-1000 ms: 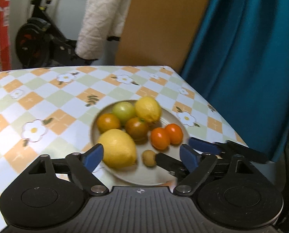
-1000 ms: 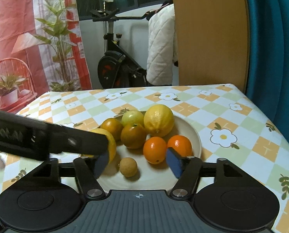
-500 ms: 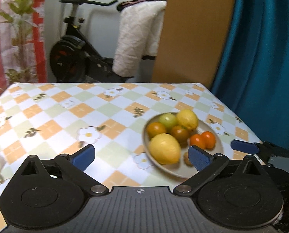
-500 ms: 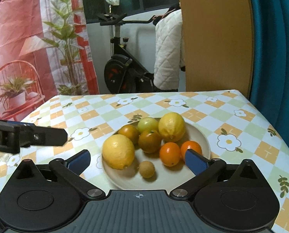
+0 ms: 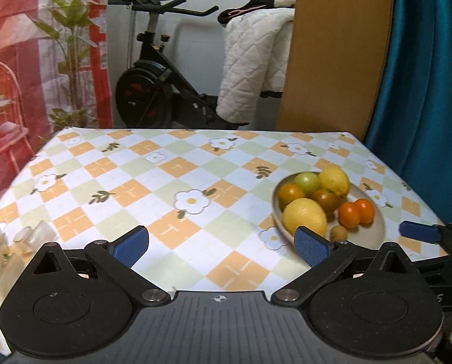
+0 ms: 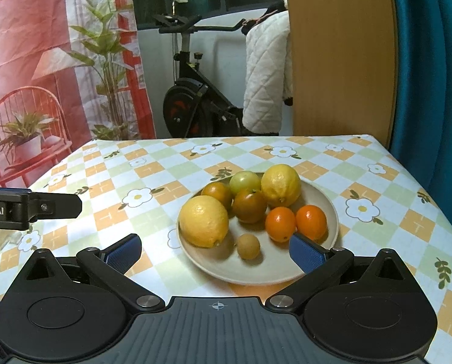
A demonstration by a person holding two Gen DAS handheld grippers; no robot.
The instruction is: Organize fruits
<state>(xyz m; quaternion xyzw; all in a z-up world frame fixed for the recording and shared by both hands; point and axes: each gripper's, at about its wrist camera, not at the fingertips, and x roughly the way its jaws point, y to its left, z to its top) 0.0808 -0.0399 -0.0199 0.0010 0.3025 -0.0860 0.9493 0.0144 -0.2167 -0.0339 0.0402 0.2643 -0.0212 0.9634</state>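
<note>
Gaping wide — left tool and right tool grip nothing.

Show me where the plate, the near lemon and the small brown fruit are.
plate [image 6: 323, 261]: right wrist view, bare front rim.
near lemon [image 6: 203, 220]: right wrist view, middle of its peel.
small brown fruit [image 6: 248, 246]: right wrist view, its centre.

Exercise bike beside teal curtain
</note>
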